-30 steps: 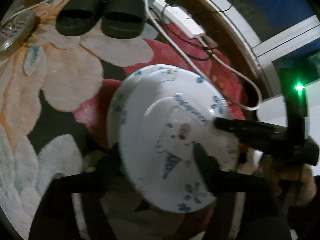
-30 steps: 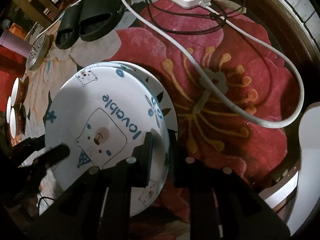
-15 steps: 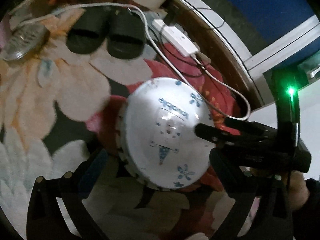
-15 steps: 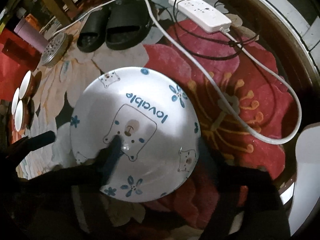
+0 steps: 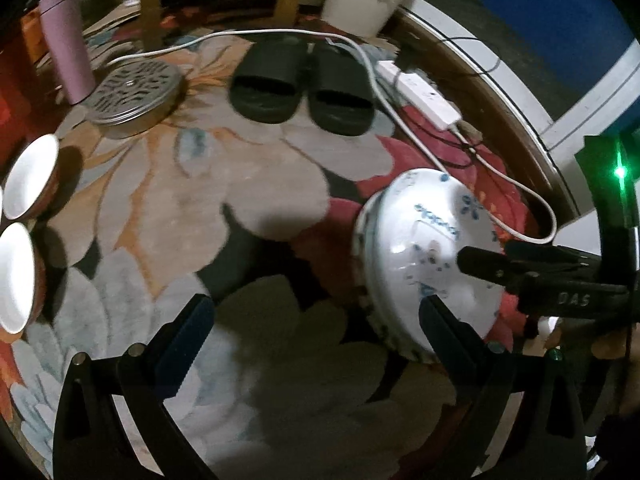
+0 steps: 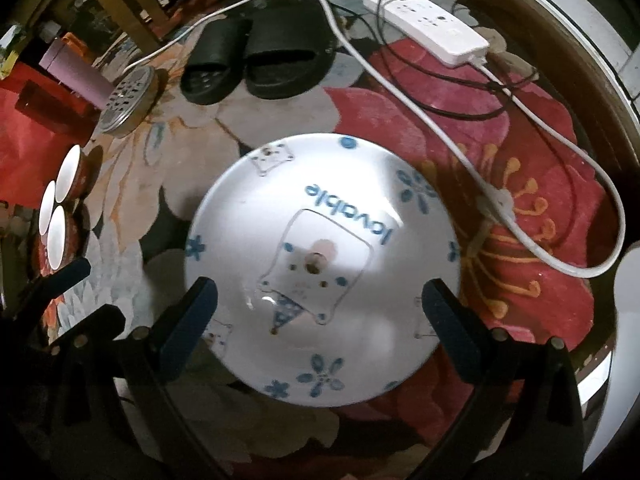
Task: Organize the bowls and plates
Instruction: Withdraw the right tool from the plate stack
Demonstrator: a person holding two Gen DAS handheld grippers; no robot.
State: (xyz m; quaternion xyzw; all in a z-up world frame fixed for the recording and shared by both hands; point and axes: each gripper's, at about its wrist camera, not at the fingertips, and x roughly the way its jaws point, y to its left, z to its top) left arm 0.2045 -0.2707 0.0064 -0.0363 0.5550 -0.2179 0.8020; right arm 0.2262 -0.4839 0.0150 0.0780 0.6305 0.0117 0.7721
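A stack of white plates with blue flowers and a bear print (image 6: 320, 268) lies on the flowered carpet; it also shows at the right of the left wrist view (image 5: 428, 264). My right gripper (image 6: 320, 312) is open and empty, its fingers spread wide just above the plates. My left gripper (image 5: 316, 332) is open and empty, left of the plates over the carpet. Small bowls with white insides (image 5: 24, 208) stand at the far left, and also show in the right wrist view (image 6: 60, 208).
Black slippers (image 5: 304, 88), a white power strip (image 6: 436, 36) with cables, a round metal perforated lid (image 5: 132, 96) and a pink tumbler (image 5: 66, 56) lie at the back of the carpet (image 5: 200, 208). A white object (image 6: 628, 320) is at the right edge.
Both grippers let go of the top plate, which now lies on the stack. Both have opened wide and pulled back; the left one has swung left.
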